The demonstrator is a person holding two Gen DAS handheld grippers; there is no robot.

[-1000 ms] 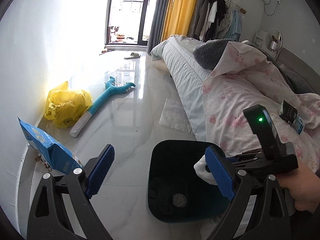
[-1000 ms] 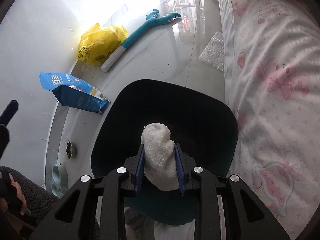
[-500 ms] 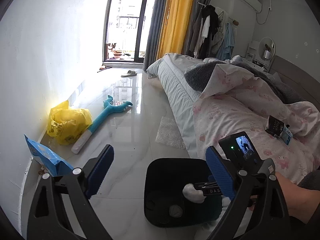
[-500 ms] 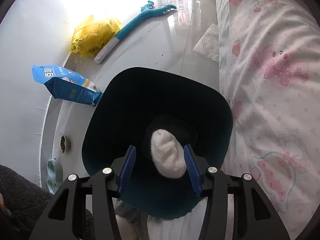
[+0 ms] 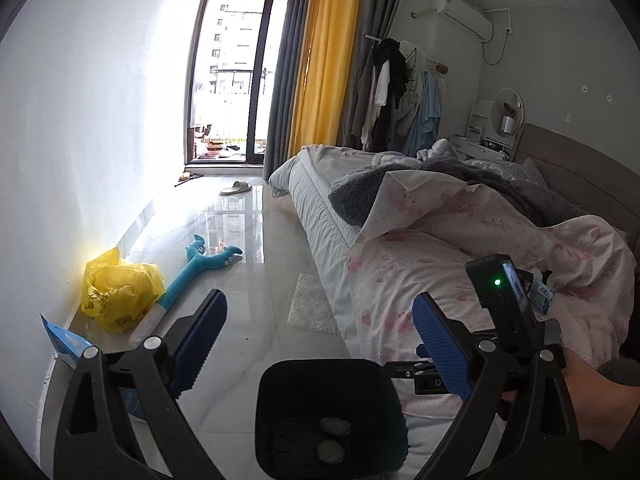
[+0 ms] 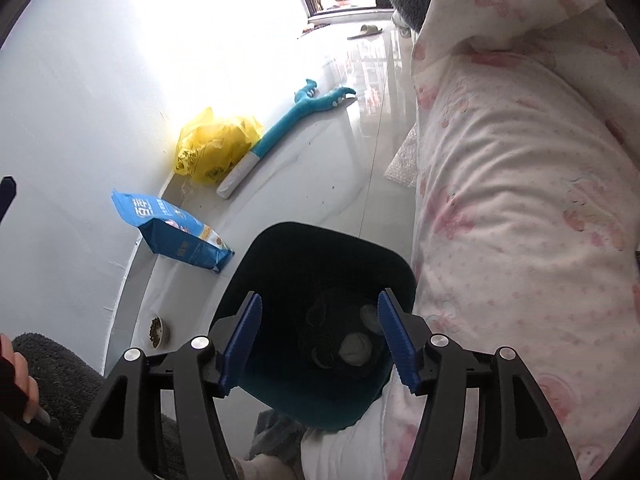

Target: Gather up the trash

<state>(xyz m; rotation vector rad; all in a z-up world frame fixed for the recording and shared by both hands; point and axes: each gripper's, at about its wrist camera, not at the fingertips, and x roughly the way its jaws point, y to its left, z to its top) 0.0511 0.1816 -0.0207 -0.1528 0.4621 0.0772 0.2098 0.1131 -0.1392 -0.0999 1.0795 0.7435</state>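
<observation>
The bed [image 5: 460,248] with its pink printed cover [image 6: 520,200] takes the right side of both views. Only the left wrist view shows the room behind it: the balcony door [image 5: 236,64], the yellow curtain [image 5: 324,56] and the clothes on a rack [image 5: 396,92].

The dark bin [image 6: 320,264] stands on the floor just beside the bed. The right wrist view looks down into it, and two pale wads of trash [image 6: 354,350] lie on its bottom. The left wrist view also shows the bin [image 5: 280,392], from a lower angle.

Along the wall lie a yellow bag [image 6: 212,148], a blue pouch [image 6: 176,236] and a teal claw toy [image 6: 296,120]. The small bowl of pellets [image 6: 157,330] shows only in the right wrist view.

The right gripper [image 6: 320,340] hangs over the bin with jaws wide apart and nothing between them. The left gripper [image 5: 320,344] is also spread wide and holds nothing.
</observation>
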